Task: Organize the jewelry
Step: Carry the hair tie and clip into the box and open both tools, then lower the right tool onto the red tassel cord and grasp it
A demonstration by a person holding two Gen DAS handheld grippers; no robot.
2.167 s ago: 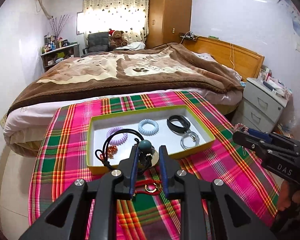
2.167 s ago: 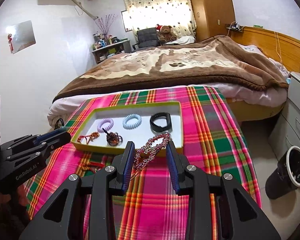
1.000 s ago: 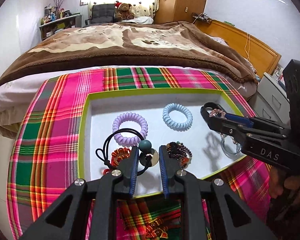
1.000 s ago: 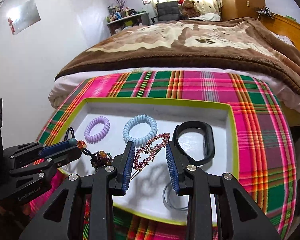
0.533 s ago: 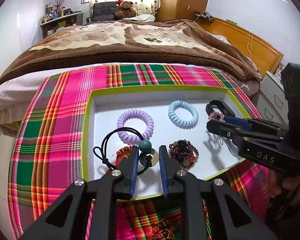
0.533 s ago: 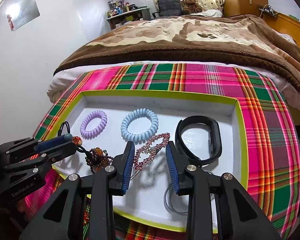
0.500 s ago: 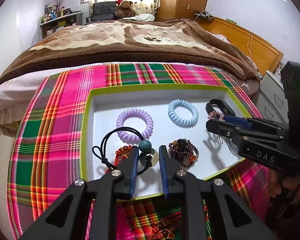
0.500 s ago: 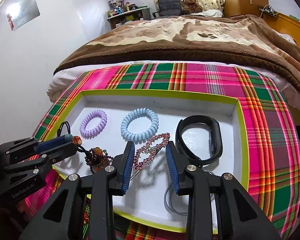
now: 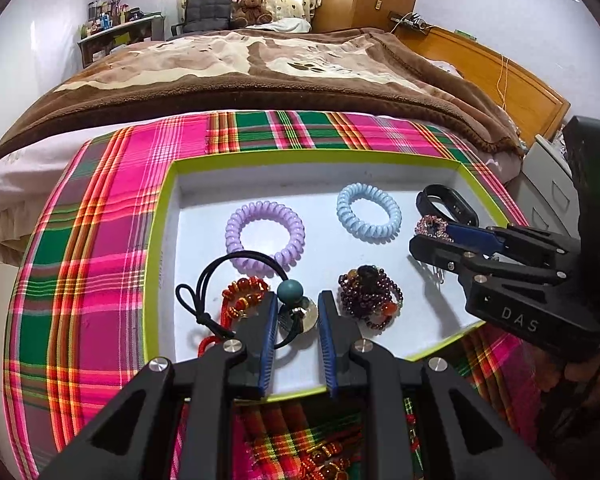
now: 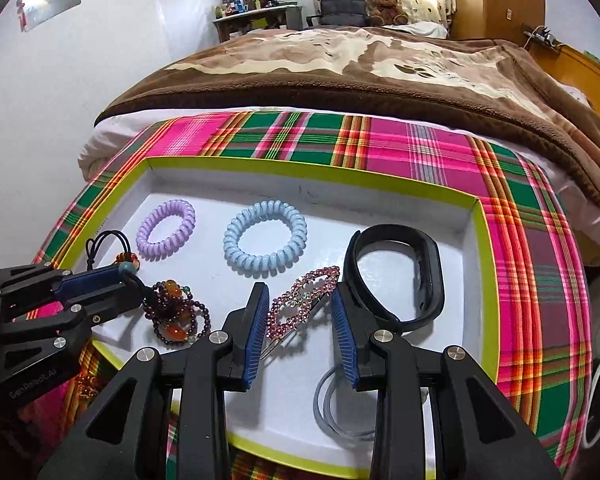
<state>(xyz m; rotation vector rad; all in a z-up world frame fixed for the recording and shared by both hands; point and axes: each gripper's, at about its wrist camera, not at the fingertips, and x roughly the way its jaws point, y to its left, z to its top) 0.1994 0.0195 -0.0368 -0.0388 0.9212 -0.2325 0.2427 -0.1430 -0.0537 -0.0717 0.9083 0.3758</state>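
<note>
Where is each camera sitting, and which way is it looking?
Left wrist: on the left gripper, looking down at the tray, bed beyond; its jaws hold a black hair tie; the right gripper shows too.
Right wrist: on the right gripper, same direction; its jaws hold a pink hair clip.
Both show the blue coil tie and each other's gripper.

- The grey ring (image 10: 332,412) in the tray (image 10: 482,248) is partly covered by the right gripper (image 10: 300,326), so its full shape cannot be seen.
- The near part of the hair clip (image 10: 300,308) goes behind the gripper finger (image 10: 256,336); whether the pads press it is not clear.
- The beads (image 9: 320,460) on the cloth (image 9: 100,240) are cut by the bottom edge of the left view.
- The left gripper (image 9: 298,326) hides part of the red bracelet (image 9: 240,300).
- The bottles (image 10: 236,2) on the far desk are too small to tell.
- The black band (image 9: 446,204) is half hidden behind the right gripper in the left view.
</note>
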